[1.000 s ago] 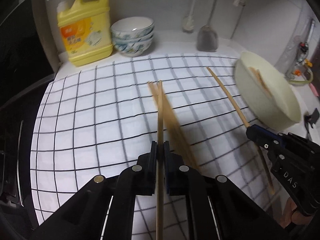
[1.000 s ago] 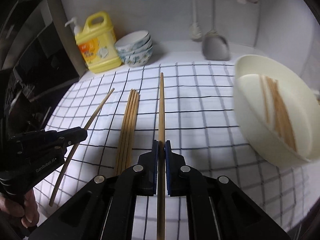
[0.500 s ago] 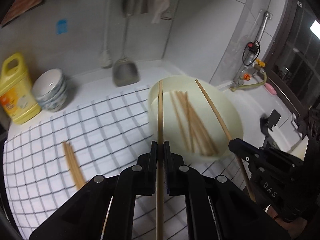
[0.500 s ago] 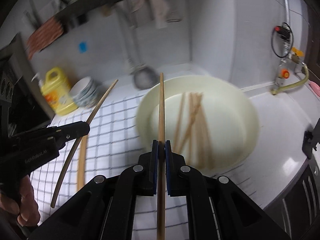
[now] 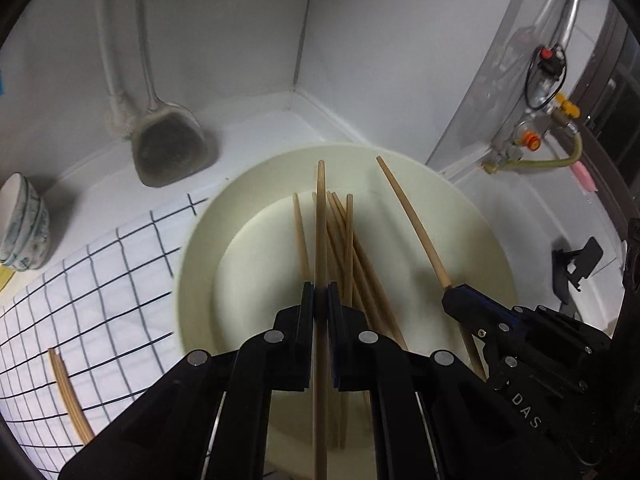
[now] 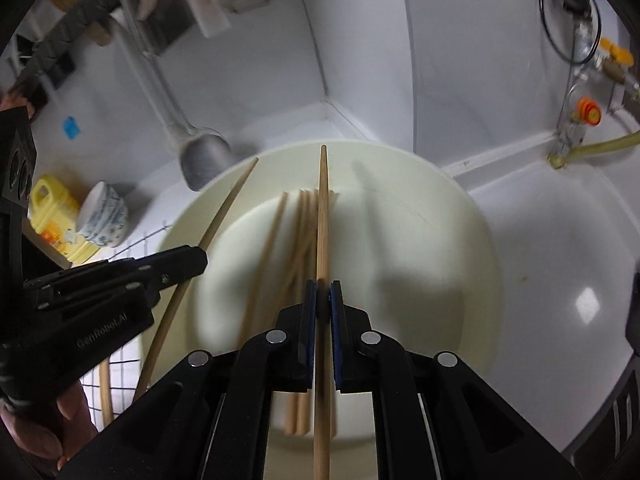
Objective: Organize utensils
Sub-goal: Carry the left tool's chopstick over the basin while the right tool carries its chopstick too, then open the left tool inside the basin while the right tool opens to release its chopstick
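Note:
A cream bowl (image 5: 200,240) (image 6: 460,216) holds several wooden chopsticks (image 5: 348,248) (image 6: 298,240). My left gripper (image 5: 320,300) is shut on one chopstick (image 5: 320,220) that points over the bowl. My right gripper (image 6: 322,300) is shut on another chopstick (image 6: 323,208), also held above the bowl. In the left wrist view the right gripper (image 5: 454,300) and its chopstick (image 5: 412,220) are at the right. In the right wrist view the left gripper (image 6: 196,262) and its chopstick (image 6: 224,216) are at the left.
A checked cloth (image 5: 80,288) lies left of the bowl with a few chopsticks (image 5: 66,392) on it. Stacked bowls (image 5: 22,228) and a yellow detergent bottle (image 6: 48,216) stand at the far left. A spatula (image 5: 168,148) hangs on the wall. Gas fittings (image 5: 532,140) are at the right.
Both grippers moved right from the checked cloth to over the cream bowl, each still holding its chopstick. The bowl now fills the middle of both views.

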### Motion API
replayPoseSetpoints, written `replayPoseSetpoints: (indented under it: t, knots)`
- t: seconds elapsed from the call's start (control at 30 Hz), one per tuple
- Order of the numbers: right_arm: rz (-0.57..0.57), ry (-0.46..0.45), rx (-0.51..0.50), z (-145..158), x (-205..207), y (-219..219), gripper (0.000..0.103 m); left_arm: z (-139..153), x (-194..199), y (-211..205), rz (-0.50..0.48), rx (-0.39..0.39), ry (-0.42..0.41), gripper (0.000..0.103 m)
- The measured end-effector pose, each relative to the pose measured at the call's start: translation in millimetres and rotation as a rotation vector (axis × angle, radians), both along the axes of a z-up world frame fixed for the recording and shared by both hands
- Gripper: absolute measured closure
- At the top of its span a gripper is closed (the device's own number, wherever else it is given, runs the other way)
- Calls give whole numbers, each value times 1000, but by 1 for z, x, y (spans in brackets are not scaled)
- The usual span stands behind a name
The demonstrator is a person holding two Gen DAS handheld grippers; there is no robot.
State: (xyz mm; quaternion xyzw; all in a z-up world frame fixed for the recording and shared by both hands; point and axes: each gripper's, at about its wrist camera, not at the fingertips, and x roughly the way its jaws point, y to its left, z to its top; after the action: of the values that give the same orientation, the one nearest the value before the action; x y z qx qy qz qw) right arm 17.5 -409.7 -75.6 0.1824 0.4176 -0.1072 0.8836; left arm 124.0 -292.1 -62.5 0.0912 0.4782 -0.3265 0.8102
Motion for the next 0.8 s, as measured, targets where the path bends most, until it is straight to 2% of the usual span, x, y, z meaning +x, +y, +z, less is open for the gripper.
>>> replayPoseSetpoints:
  t: [0.23, 0.47, 0.53, 0.57, 0.63, 0.73, 0.8]
  knots:
    - [2, 47, 31, -24, 14, -14, 96, -26, 14, -18, 13, 46, 39, 96]
    - [-7, 60, 29, -29, 14, -18, 96, -35, 21, -23, 32, 82, 79, 95]
    - [-11, 51, 21, -25, 16, -18, 92, -32, 21, -20, 45, 85, 69, 87]
    - [-14, 49, 14, -24, 16, -19, 86, -31, 20, -20, 53, 84, 66, 75]
    - [-19, 42, 2, -20, 14, -19, 85, -26, 19, -15, 73, 76, 53, 46]
    - [-22, 34, -5, -16, 12, -18, 84, -14, 17, -4, 104, 58, 19, 37]
    - [-23, 31, -9, -13, 8, -16, 79, -7, 17, 4, 117, 56, 14, 32]
